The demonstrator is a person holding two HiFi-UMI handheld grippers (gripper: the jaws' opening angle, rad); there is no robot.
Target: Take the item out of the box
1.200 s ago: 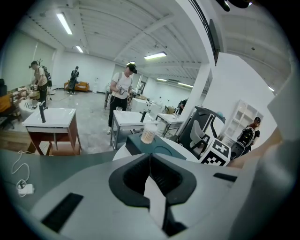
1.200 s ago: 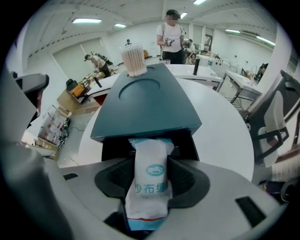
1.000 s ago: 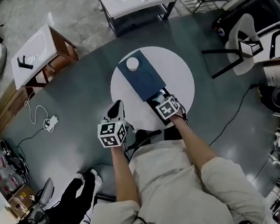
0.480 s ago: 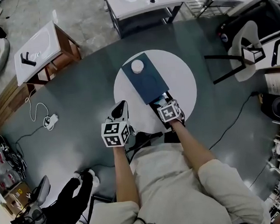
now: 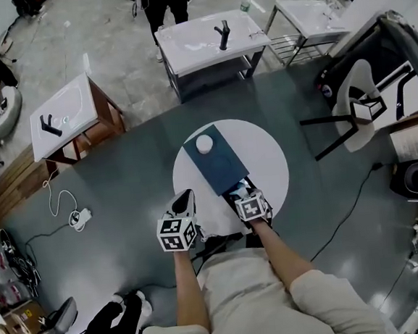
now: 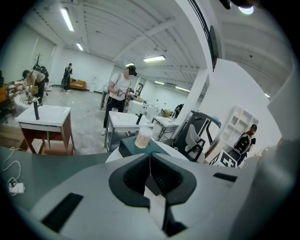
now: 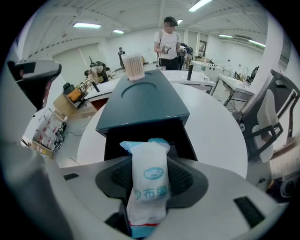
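Head view: since a second ago the round table (image 5: 266,150) sits smaller and farther off, and a standing person (image 5: 162,3) has come in at the top. My right gripper (image 5: 239,194) stays at the open near end of the one dark box (image 5: 220,167), which carries one white cup (image 5: 204,143) on its lid

Left gripper view — my left gripper (image 6: 150,161) is closed up tight, its jaws meeting on nothing

Right gripper view — the jaws are closing on the single white packet (image 7: 149,180), pads against its sides, just outside the box mouth
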